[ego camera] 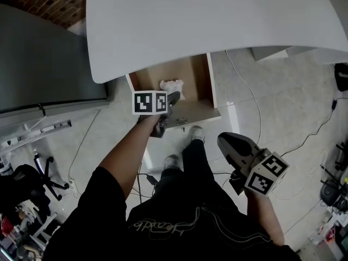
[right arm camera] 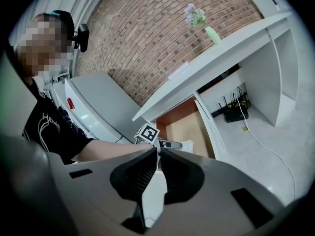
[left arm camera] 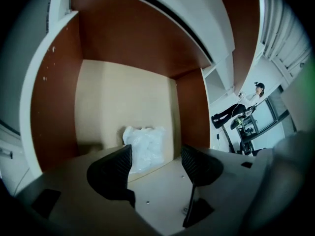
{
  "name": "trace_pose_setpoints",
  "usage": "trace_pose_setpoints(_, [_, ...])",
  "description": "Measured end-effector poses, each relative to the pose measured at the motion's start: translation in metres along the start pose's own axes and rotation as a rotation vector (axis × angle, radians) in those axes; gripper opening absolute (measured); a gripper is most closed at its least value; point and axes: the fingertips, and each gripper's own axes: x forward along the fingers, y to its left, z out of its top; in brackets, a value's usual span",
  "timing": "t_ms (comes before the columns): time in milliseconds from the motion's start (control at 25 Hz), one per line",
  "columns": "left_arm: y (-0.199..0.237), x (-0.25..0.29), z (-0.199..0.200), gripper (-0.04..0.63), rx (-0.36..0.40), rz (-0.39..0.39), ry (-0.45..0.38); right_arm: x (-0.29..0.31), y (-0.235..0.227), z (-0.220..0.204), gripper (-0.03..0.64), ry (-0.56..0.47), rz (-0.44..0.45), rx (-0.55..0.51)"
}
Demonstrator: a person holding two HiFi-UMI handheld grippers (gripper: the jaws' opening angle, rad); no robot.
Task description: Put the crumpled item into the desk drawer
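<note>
- Far on the left, in the head view, stands one grey cabinet [ego camera: 43,64]; its edge sits just beside the white desk top [ego camera: 217,20].
- Next comes my left gripper [ego camera: 173,98], one of the two I carry; it bears one marker cube [ego camera: 150,102] and points steeply down into the drawer.
- Seen from the left gripper view, the left gripper [left arm camera: 155,156] has its two jaws spread wide; nothing is pinched between them and neither pad presses on anything.
- One crumpled item [ego camera: 172,86], white, lies on the floor of the drawer, just beyond my left jaws; in the left gripper view the crumpled item [left arm camera: 145,149] shows in the gap between them, its left edge hidden behind the left jaw.
- One drawer [ego camera: 212,86] stands pulled out from under the desk top; its side walls [left arm camera: 54,107] are brown and its floor is pale.
- Below the drawer, my two shoes [ego camera: 172,161] rest on the tiled floor.
- Further right hangs my right gripper [ego camera: 225,140] with the second marker cube [ego camera: 266,174], well apart from the drawer.
- Looking along the right gripper [right arm camera: 158,154], its two jaws are pressed together with nothing between them.
- At the far right, one thin cable [ego camera: 315,129] trails over the tiles.
</note>
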Motion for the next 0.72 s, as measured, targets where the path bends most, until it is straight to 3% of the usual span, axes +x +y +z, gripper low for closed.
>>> trace_pose_setpoints(160, [-0.026, -0.036, 0.006, 0.316, 0.028, -0.064, -0.046, -0.008, 0.023, 0.007, 0.055, -0.016, 0.014, -0.013])
trace_pose_setpoints(520, [-0.117, -0.174, 0.017, 0.312, 0.203, -0.224, -0.212, -0.033, 0.089, 0.042, 0.055, -0.066, 0.069, -0.119])
trace_pose_setpoints(720, [-0.177, -0.262, 0.015, 0.252, 0.267, -0.351, -0.282, -0.053, 0.136, 0.062, 0.055, -0.113, 0.112, -0.166])
